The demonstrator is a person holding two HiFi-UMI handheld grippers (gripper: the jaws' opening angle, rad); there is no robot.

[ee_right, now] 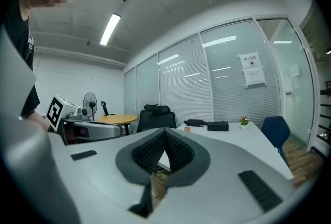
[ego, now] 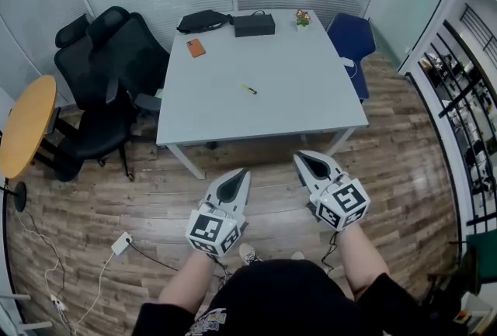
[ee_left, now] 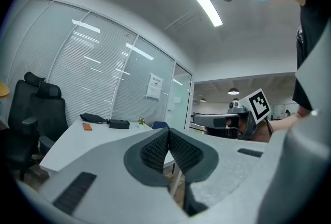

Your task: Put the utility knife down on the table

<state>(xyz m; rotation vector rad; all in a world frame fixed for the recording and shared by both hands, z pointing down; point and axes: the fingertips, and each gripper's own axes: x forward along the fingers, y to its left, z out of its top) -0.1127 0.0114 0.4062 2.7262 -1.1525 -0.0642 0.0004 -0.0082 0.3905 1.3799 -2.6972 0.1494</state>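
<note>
A brown wooden plank floor (ego: pixel 155 202) is seen below one pale grey rectangular desk (ego: pixel 311 102). Black office chairs (ego: pixel 116 63) are crowded at the desk's left side, where two headrests are counted. One blue chair (ego: pixel 351 38) is placed at its far right corner. One round yellow wooden tabletop (ego: pixel 27 125) is seen further left.

Two grippers are held over the floor, short of the desk's near edge. The left gripper (ego: pixel 241 171) (ee_left: pixel 168 132) and the right gripper (ego: pixel 303 158) (ee_right: pixel 164 132) are both clenched, with fingers pressed together on nothing.

Five things are counted on the desk:
- one black soft bag (ego: pixel 203 20)
- one black box (ego: pixel 255 24)
- one small potted plant (ego: pixel 302 18)
- one flat orange item (ego: pixel 196 48)
- one small yellow-green utility knife (ego: pixel 248 89), laid alone near the desk's middle, well apart from both grippers.
</note>
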